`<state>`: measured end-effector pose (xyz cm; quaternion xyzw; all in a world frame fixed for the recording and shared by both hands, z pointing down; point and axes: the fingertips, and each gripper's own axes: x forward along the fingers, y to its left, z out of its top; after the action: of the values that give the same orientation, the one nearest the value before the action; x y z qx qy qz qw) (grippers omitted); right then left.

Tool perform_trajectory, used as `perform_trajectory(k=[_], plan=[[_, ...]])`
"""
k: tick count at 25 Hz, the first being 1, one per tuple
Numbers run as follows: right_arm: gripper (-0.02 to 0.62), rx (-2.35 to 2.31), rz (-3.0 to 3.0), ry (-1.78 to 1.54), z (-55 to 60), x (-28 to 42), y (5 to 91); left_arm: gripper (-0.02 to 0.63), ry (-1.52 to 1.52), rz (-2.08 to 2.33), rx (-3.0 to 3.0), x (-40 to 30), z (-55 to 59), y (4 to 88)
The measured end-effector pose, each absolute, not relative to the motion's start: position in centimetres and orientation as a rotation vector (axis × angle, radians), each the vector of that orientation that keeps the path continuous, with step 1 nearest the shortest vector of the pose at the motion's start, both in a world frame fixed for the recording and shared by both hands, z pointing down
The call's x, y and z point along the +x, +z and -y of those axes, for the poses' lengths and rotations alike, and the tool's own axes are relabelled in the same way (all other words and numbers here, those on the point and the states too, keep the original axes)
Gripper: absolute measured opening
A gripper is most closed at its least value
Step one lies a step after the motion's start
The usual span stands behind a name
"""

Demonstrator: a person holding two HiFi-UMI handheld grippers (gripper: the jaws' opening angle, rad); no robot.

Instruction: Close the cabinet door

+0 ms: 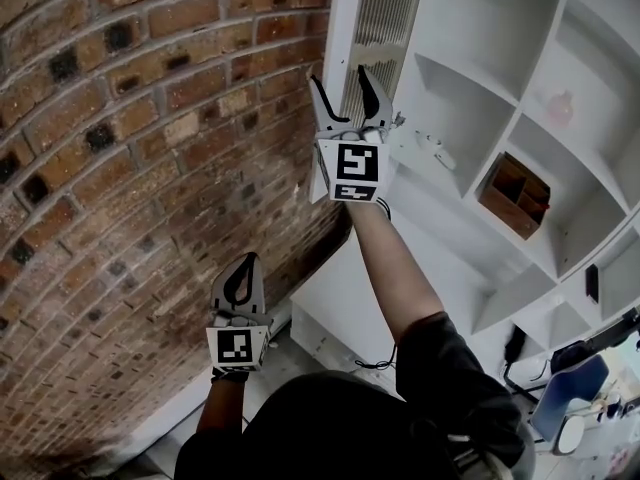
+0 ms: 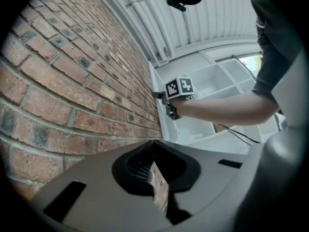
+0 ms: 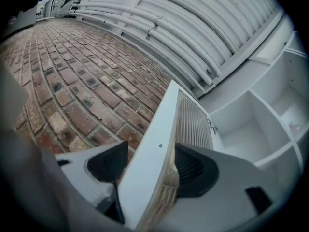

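Observation:
The white cabinet door [image 1: 345,18], with a ribbed glass panel [image 1: 380,13], stands swung out from the white open-shelf cabinet [image 1: 470,88], close to the brick wall. My right gripper [image 1: 342,90] is raised to it and shut on its edge. In the right gripper view the door edge [image 3: 161,139] runs between the black pads of the right gripper [image 3: 152,170]. My left gripper [image 1: 240,280] hangs lower, beside the wall, shut with nothing in it. In the left gripper view the pads of the left gripper [image 2: 157,180] nearly meet and only brick shows through the slit.
A brick wall [image 1: 120,168] fills the left side, very near the door's outer face. A brown wooden box [image 1: 515,196] sits on a cabinet shelf, and a pink thing [image 1: 560,108] on a higher one. A blue chair [image 1: 570,388] stands at lower right. White pipes [image 3: 159,28] run overhead.

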<state>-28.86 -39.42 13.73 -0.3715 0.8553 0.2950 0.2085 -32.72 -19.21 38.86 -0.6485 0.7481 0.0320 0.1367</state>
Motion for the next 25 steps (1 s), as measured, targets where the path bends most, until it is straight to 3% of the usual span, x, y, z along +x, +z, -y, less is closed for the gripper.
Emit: perform_trajectory(k=[12, 25], plan=[[0.287, -1.142, -2.333, 0.896, 40.9, -30.6, 13.0, 0.003, 0.081, -2.202, -1.862, -33.8, 19.1, 39.5], [0.287, -1.156, -2.287, 0.976, 39.2, -27.1, 13.0, 0.003, 0.091, -2.131, -1.953, -31.9, 21.0, 39.6]])
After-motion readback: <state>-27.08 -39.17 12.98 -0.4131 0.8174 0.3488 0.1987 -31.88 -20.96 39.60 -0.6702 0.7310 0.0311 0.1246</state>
